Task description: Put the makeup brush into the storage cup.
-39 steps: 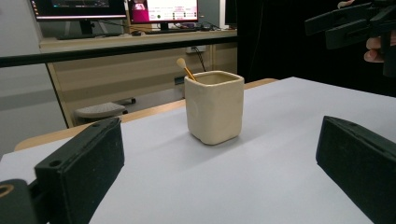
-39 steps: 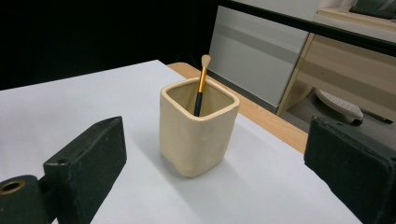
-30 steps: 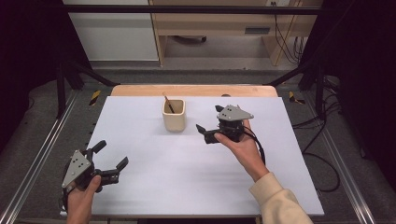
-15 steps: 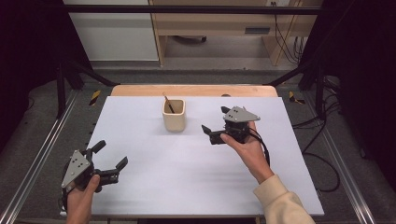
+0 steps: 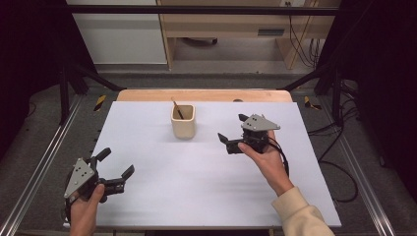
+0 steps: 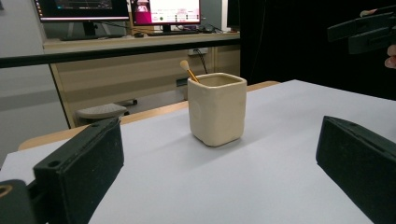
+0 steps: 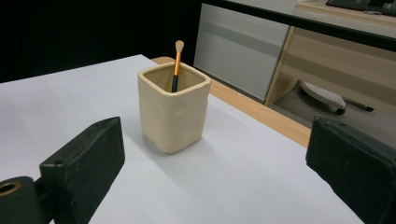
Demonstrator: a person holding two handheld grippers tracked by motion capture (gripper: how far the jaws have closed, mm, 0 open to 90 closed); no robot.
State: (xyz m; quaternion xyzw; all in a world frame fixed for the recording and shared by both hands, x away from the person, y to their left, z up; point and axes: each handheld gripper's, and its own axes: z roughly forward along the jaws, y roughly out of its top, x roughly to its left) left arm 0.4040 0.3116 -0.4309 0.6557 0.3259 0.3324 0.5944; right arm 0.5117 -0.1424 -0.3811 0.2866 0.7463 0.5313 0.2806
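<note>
Cream square cup (image 5: 183,121) upright mid-table (image 5: 206,187), makeup brush (image 5: 176,109) leaning inside. Right gripper (image 5: 235,132) jaws spread, empty, near cup's right. Left gripper (image 5: 116,164) jaws spread, empty, well apart at near-left edge.

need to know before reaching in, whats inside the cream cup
One small brush stands tilted inside the cream cup, its pale tip above the rim, orange handle turning black lower down. The cup's wall hides the brush's lower end and the cup's bottom.

Black two-jaw grippers (image 5: 114,166) (image 5: 232,132) — grey three-cornered top plates, trailing black cables — one cream sleeve (image 5: 301,217).
</note>
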